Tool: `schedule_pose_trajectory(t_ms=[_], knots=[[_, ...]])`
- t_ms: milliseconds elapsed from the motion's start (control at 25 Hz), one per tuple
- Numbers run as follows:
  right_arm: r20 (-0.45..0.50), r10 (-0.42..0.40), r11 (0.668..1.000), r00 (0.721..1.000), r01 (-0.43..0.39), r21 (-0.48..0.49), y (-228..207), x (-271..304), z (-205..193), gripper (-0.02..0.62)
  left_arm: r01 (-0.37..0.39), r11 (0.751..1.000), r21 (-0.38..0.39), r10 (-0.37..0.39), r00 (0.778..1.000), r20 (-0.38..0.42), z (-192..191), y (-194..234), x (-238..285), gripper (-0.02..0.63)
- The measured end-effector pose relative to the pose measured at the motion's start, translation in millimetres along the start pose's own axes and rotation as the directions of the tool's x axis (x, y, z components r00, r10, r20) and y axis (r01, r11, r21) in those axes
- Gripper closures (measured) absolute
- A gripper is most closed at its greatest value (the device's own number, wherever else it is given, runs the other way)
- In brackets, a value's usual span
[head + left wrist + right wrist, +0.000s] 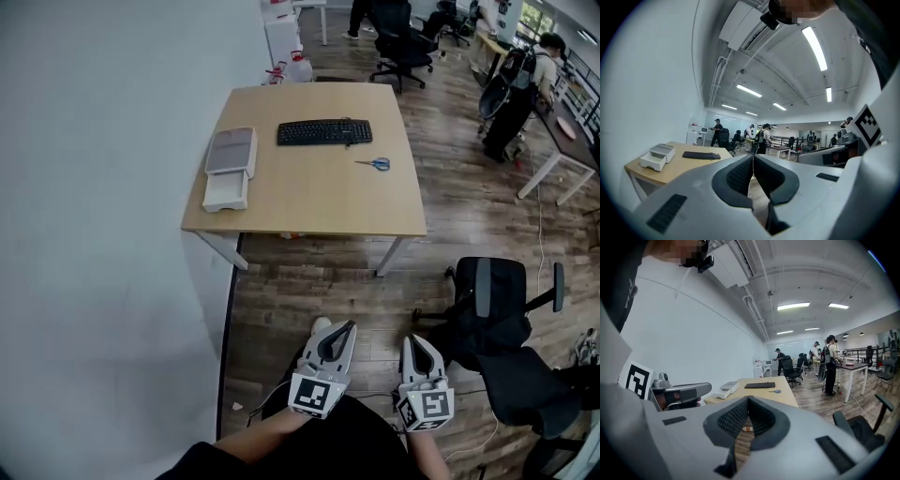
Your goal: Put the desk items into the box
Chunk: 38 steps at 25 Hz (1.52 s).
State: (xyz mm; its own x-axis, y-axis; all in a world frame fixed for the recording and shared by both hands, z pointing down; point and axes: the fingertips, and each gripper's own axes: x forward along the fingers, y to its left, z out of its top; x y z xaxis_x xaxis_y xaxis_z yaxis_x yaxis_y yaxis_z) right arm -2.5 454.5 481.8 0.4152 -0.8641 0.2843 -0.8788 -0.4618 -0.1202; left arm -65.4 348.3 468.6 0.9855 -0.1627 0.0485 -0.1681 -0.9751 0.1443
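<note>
Evidently no pickup is under way: the left gripper (341, 327) and right gripper (413, 341) are held closed and empty at lower centre, well apart from the desk (309, 202) above, where keyboard (324, 132), scissors (375, 164) and white box (230, 169) lie.

My light grey plastic left gripper (348, 325) and matching right gripper (412, 338) have black ribbed pads (739, 176). Each carries a white cube with black square markers (313, 395). My clothing (352, 441) is black.
</note>
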Motion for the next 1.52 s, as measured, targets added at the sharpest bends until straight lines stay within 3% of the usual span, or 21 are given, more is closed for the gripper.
schedule_pose_trajectory(t_ms=[240, 440, 560, 720, 920, 1160, 1360, 1520], knots=[[0.002, -0.036, 0.999, 0.999, 0.036, 0.007, -18, 95, 42, 0.535, 0.056, 0.998, 0.000, -0.056, 0.997, -0.050, 15, 59, 68, 0.589], [0.014, -0.041, 0.999, 0.999, 0.041, 0.003, -28, 168, 76, 0.535, 0.057, 0.998, 0.006, -0.057, 0.998, -0.035, 37, 119, 120, 0.589], [-0.002, -0.059, 0.998, 0.998, 0.059, -0.009, -35, 197, 86, 0.535, 0.067, 0.997, -0.042, -0.068, 0.997, -0.021, 46, 147, 140, 0.589], [-0.048, -0.106, 0.994, 0.993, 0.106, 0.000, -39, 220, 85, 0.535, 0.088, 0.994, -0.069, -0.089, 0.996, -0.003, 56, 176, 154, 0.589], [-0.134, -0.119, 0.993, 0.984, 0.120, 0.004, -53, 239, 66, 0.535, 0.052, 0.993, -0.102, -0.054, 0.998, -0.018, 46, 202, 176, 0.589], [-0.125, -0.105, 0.994, 0.987, 0.108, 0.016, -74, 265, 72, 0.535, 0.103, 0.989, -0.104, -0.108, 0.993, -0.039, 36, 202, 198, 0.589], [-0.138, -0.042, 0.999, 0.990, 0.043, 0.008, -99, 314, 75, 0.535, 0.003, 0.988, -0.154, -0.007, 1.000, -0.025, 38, 224, 223, 0.589], [-0.156, 0.032, 0.999, 0.987, -0.032, 0.003, -120, 366, 76, 0.535, -0.052, 0.992, -0.118, 0.046, 0.997, -0.055, 34, 246, 259, 0.589]])
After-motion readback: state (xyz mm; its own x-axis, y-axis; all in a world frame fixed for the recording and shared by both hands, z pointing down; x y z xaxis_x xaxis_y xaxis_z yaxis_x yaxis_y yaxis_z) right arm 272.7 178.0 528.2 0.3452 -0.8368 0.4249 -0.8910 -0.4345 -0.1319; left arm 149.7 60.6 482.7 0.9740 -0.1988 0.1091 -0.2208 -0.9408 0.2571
